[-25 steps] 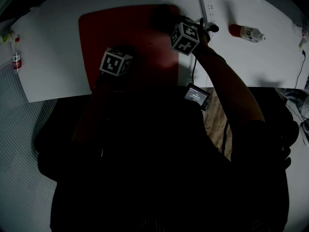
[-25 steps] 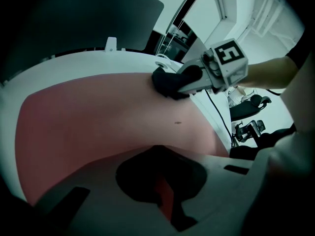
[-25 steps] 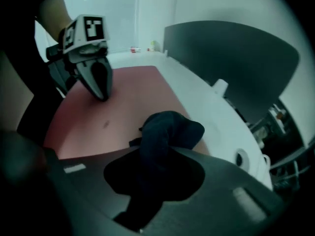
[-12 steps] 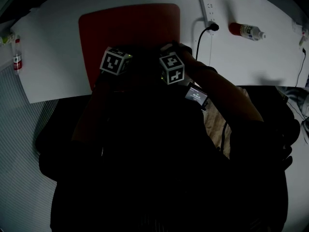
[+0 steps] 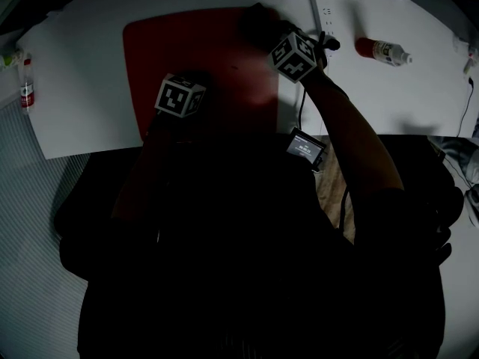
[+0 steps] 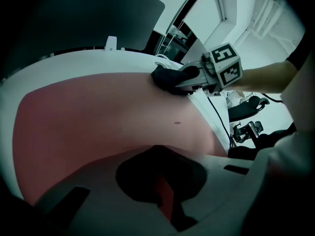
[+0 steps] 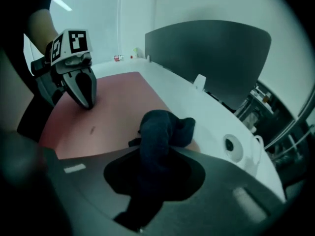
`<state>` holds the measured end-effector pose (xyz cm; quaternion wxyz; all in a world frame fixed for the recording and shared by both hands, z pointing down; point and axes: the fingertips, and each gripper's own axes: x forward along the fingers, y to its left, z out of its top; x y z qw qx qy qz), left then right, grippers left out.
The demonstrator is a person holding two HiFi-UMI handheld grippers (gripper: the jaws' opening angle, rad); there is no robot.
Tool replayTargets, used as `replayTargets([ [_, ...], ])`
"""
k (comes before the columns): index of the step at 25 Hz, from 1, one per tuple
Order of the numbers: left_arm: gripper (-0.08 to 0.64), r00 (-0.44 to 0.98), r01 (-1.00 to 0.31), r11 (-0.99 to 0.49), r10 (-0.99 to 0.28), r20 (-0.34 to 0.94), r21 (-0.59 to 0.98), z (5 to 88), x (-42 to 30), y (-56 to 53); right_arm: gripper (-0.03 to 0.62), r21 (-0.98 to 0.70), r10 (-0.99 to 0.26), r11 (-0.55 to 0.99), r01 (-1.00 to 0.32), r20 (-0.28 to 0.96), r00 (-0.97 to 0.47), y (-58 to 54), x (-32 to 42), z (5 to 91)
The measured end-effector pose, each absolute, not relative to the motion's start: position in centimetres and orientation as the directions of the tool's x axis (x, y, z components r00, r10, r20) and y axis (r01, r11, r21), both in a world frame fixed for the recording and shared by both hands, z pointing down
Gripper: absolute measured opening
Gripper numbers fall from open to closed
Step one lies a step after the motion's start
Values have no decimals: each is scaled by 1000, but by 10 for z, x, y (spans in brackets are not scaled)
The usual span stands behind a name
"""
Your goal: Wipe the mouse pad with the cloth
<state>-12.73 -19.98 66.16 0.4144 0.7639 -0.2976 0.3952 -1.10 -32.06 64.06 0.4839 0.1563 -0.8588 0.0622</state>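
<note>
The red mouse pad (image 5: pixel 194 51) lies on the white table (image 5: pixel 82 96). My right gripper (image 5: pixel 269 34) is shut on a dark bunched cloth (image 5: pixel 257 22) and holds it down on the pad's far right corner. In the right gripper view the cloth (image 7: pixel 165 127) bulges out from between the jaws onto the pad (image 7: pixel 113 107). My left gripper (image 5: pixel 194 82) is shut, with its tips resting on the pad's near middle; the right gripper view shows this left gripper (image 7: pixel 88 102) pointing down at the pad. In the left gripper view, the right gripper (image 6: pixel 189 78) and cloth (image 6: pixel 167 77) are at the pad's far edge.
A white power strip (image 5: pixel 324 10) with a black cable (image 5: pixel 301 103) lies right of the pad. A red-and-white bottle (image 5: pixel 382 49) lies further right, and a small bottle (image 5: pixel 26 88) stands at the left edge. A small screen device (image 5: pixel 305 148) sits at the table's near edge. A dark partition (image 7: pixel 211 48) backs the table.
My right gripper with the cloth slid toward me across the pad, then back out to the far right corner. The left gripper has stayed put.
</note>
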Motion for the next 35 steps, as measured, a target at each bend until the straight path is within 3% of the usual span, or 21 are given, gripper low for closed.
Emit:
replayTargets([
  [2,8,510,-782,-480,-123,852,399,662,-126,-199,63,11,-162,957,-289,846,-507,-294,-23,640],
  [11,8,481,-788,-504,-146,864,354,662,-129,-202,71,-127,236,964,232,813,-533,-100,-74,650],
  [13,8,479,-786,-509,-140,867,352,663,-129,-199,71,-195,297,951,242,794,-531,-94,-76,648],
  [17,8,496,-790,-493,-163,853,365,661,-128,-204,72,-380,350,921,91,698,-624,-113,-67,619],
  [22,8,632,-725,-500,-211,745,474,629,-119,-184,74,-396,210,915,-83,639,-740,-128,-24,555],
  [27,8,780,-616,-545,-326,534,568,540,-93,-170,74,-439,-70,841,-315,490,-869,-143,18,473],
  [35,8,888,-459,-757,-381,257,465,377,-34,-187,71,-380,-353,812,-443,285,-891,-150,41,359],
])
